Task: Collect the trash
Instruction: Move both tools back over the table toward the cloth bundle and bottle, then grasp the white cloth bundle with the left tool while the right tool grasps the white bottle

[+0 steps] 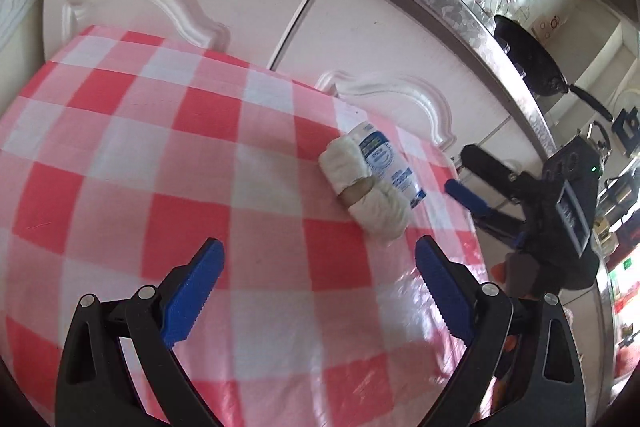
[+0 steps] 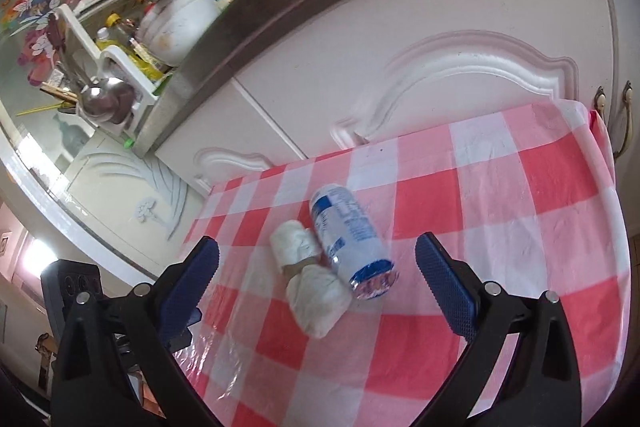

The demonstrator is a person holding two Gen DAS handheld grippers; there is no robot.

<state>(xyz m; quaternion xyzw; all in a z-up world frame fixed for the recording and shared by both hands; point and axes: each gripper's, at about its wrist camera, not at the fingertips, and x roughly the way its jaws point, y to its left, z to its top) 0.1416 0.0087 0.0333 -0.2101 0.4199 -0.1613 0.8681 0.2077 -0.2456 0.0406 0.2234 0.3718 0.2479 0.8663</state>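
Left wrist view gives me the left hand-held gripper (image 1: 318, 269) hovering with its blue fingers spread wide apart and nothing between them, above the surface (image 1: 132, 155) with its red-and-white checked cover. Ahead and to the right lie the two pieces of trash: a nearly spent toilet-paper roll (image 1: 366, 185), brown core showing through the white paper, and a crushed white-and-blue bottle (image 1: 386, 159) lying on its side, touching the roll along its far side. Both sit near the surface's right edge, close to the white cabinet doors (image 1: 360, 27). Just past that edge I see my right hand-held gripper (image 1: 476, 187).

From the right wrist view, the right hand-held gripper (image 2: 316, 269) is also open, fingers apart and holding nothing. The roll (image 2: 310, 287) and bottle (image 2: 352, 235) lie side by side between and just beyond its fingertips, resting on the checked cover (image 2: 500, 227). A dish rack (image 2: 112, 67) stands on the counter beyond, upper left.
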